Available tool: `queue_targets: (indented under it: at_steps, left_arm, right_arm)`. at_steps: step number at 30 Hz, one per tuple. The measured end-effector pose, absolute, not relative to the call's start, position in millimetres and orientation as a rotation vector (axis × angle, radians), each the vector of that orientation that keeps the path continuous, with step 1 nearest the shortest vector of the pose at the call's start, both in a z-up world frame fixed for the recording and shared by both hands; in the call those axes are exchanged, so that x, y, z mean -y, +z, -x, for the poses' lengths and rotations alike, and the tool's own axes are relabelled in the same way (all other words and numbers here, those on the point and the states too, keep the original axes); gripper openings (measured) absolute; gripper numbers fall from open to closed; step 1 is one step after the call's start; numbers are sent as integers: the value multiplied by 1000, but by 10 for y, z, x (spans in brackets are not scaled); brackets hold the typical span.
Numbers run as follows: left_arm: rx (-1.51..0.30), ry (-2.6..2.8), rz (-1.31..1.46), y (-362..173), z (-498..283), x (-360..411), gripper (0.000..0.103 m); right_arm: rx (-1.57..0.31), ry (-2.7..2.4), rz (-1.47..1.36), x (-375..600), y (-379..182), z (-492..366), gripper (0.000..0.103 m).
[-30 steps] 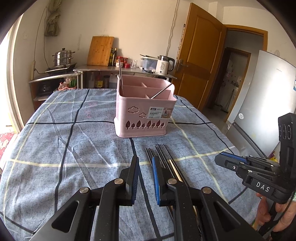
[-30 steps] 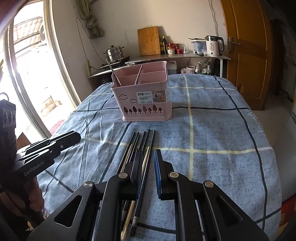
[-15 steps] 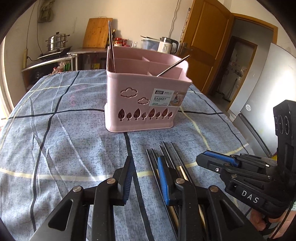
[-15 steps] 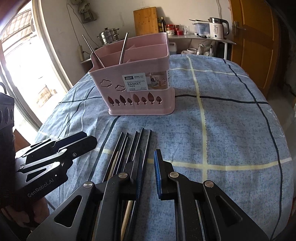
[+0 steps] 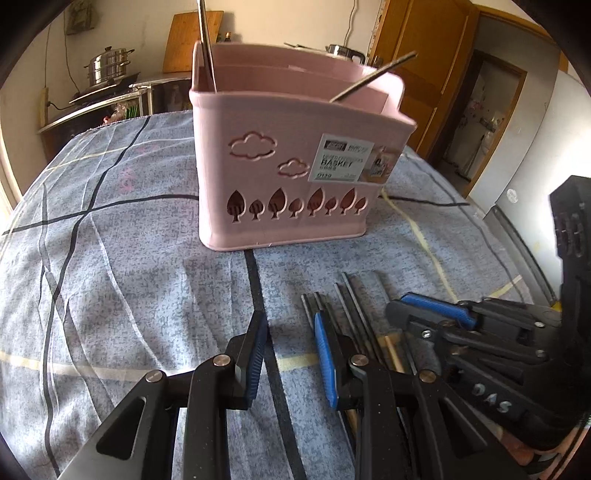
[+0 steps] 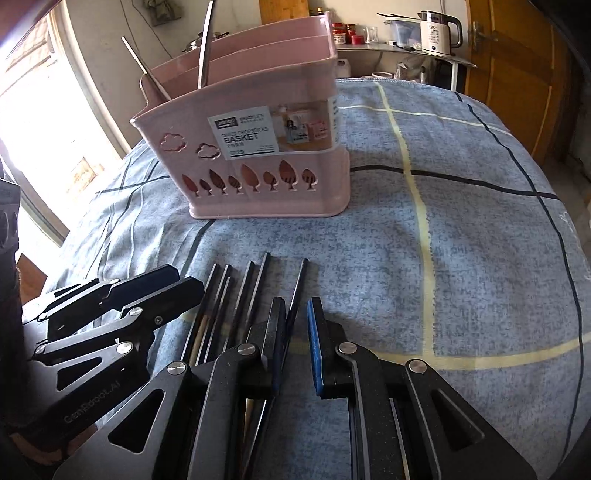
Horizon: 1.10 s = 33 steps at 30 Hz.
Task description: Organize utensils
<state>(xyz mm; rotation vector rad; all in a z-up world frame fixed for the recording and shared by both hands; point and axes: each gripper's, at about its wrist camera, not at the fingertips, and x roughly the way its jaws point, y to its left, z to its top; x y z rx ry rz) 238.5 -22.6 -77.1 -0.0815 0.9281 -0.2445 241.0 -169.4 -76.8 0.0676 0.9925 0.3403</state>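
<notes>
A pink chopstick basket (image 5: 291,173) stands upright on the blue checked tablecloth; it also shows in the right wrist view (image 6: 255,147). Two metal utensils (image 5: 369,79) lean inside it. Several dark chopsticks (image 5: 354,306) lie side by side on the cloth in front of it, also seen in the right wrist view (image 6: 240,295). My left gripper (image 5: 290,332) is open and empty, low over the cloth just left of the chopsticks. My right gripper (image 6: 297,325) is open, low over the right end of the row, with one dark chopstick (image 6: 297,291) lying between its jaws.
The table edge drops off at the right (image 6: 569,258). A counter behind holds a steel pot (image 5: 109,66), a wooden cutting board (image 5: 184,40) and a white kettle (image 6: 437,31). A wooden door (image 5: 413,55) stands beyond the table.
Both grippers have moved forward and down toward the chopsticks and the basket. The right gripper now straddles the rightmost chopstick. Both stay open.
</notes>
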Motion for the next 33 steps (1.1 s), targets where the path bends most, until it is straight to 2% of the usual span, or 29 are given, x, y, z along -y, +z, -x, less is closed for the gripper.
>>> queue_targets:
  at_steps: [12, 19, 21, 24, 25, 33]
  left_arm:
    - [-951, -233, 88, -748, -2510, 278, 26]
    - [-964, -219, -2, -754, -2537, 407, 28]
    - [-969, -218, -8, -750, -2543, 392, 24]
    - [-973, -219, -14, -742, -2519, 343, 12]
    - [-973, -211, -28, -742, -2510, 332, 5]
    - [-981, -177, -37, -742, -2397, 15, 5]
  right_arm:
    - [-993, 321, -100, 1837, -779, -2391, 13]
    - [-994, 318, -103, 1861, -775, -2389, 13]
    - [-994, 317, -103, 1882, -771, -2381, 13]
    - [-995, 315, -106, 1926, -776, -2369, 13]
    - [-995, 313, -107, 1940, -775, -2365, 13]
    - [-1006, 307, -106, 2035, -779, -2297, 12]
